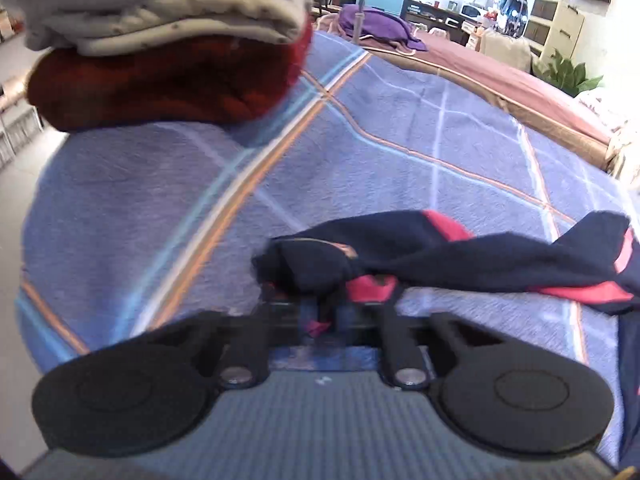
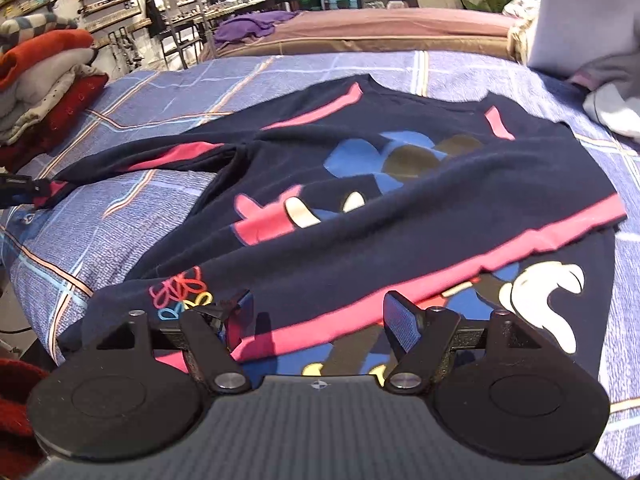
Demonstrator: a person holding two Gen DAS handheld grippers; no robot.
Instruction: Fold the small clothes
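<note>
Pinching the cuff of the sleeve (image 1: 308, 268), the left gripper (image 1: 320, 300) had its fingers pressed together on the navy-and-pink fabric, which trailed off to the right above the blue plaid bedspread (image 1: 380, 152). Only the right wrist view showed the whole navy shirt (image 2: 360, 200), spread across the bed with its hem doubled back over a cartoon print. There the right gripper (image 2: 318, 312) stood spread, its fingers just above the folded hem, gripping nothing. Farther off, a stack of folded clothes (image 1: 168, 40) sat at the bed's left edge, looming large in the left view. Beyond lay a purple blanket (image 2: 252, 24).
</note>
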